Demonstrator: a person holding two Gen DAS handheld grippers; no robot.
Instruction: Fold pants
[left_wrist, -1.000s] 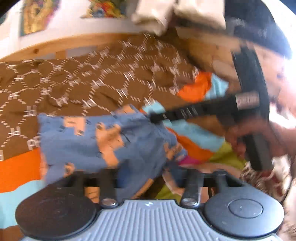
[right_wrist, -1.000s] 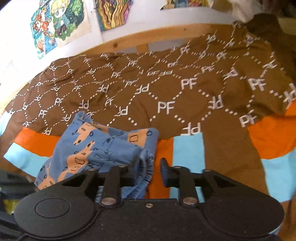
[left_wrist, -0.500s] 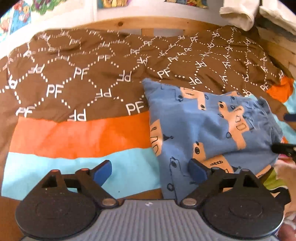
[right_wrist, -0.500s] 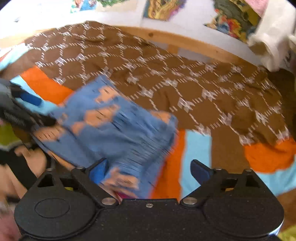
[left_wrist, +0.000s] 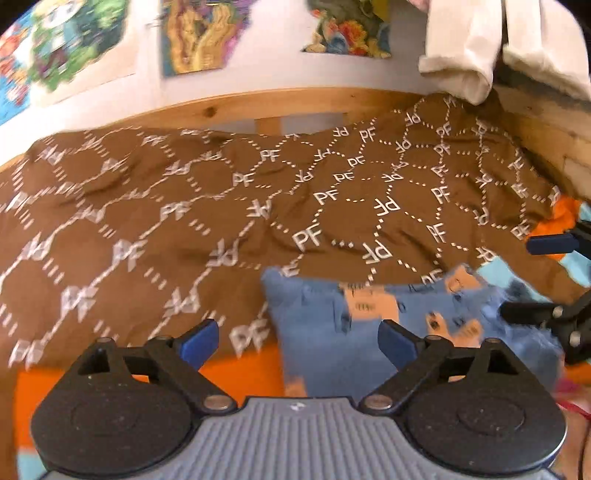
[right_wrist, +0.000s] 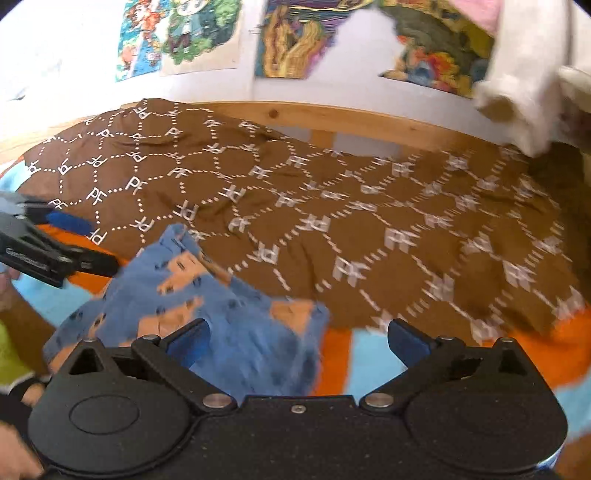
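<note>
The blue pants (left_wrist: 332, 332) with orange animal prints lie in a folded bundle on the bed; the right wrist view shows the pants (right_wrist: 229, 306) low and left of centre. My left gripper (left_wrist: 297, 341) hovers over their left edge, its jaws opening, with the pads clear of the cloth. Over the bundle's right end my right gripper (right_wrist: 299, 339) stands open and grips nothing. Each gripper also shows in the other's view: the right gripper (left_wrist: 539, 278) at the right edge, the left gripper (right_wrist: 85, 243) at the left edge.
A brown blanket (left_wrist: 184, 221) with white PF lettering covers the bed, with orange and light blue patches (right_wrist: 369, 362) near me. A wooden bed rail (left_wrist: 277, 107) runs behind it under wall posters (right_wrist: 295, 37). White cloth (left_wrist: 465, 44) hangs at the upper right.
Both grippers have let go of the pants and opened wide. The left one swung across and tipped up, so the bundle now sits lower right in its view. The right wrist rolled.
</note>
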